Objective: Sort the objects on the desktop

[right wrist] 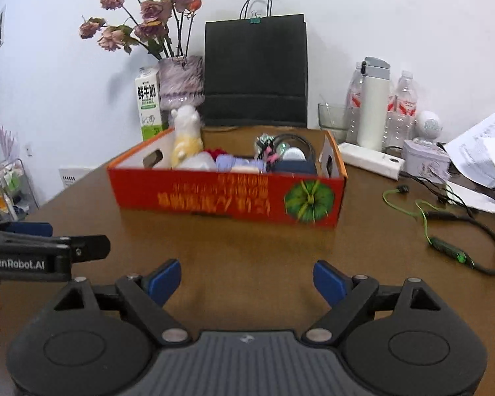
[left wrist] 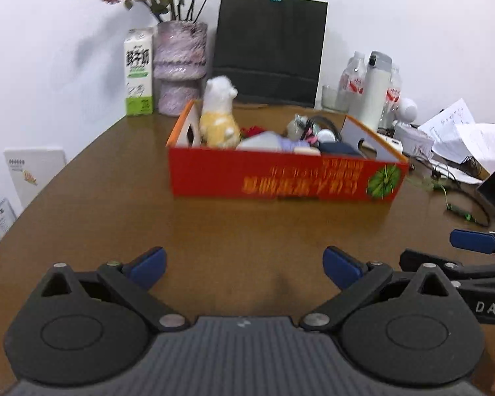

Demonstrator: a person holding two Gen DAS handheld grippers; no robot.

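Note:
A red cardboard box (left wrist: 280, 178) (right wrist: 227, 194) stands mid-table, holding a white and yellow plush toy (left wrist: 218, 118) (right wrist: 186, 137), a purple item (right wrist: 237, 164), a dark blue object (right wrist: 295, 166), black headphones (right wrist: 293, 142) and other small things. My left gripper (left wrist: 244, 269) is open and empty, low over the table in front of the box. My right gripper (right wrist: 247, 280) is open and empty too, beside it. Each gripper shows at the edge of the other's view.
Behind the box stand a milk carton (left wrist: 138, 72), a vase of dried roses (left wrist: 180, 66), a black paper bag (left wrist: 270, 49), bottles and a white flask (right wrist: 374, 102). Papers (right wrist: 481, 158), a white power strip (right wrist: 369, 160) and green earphone cables (right wrist: 429, 227) lie at right.

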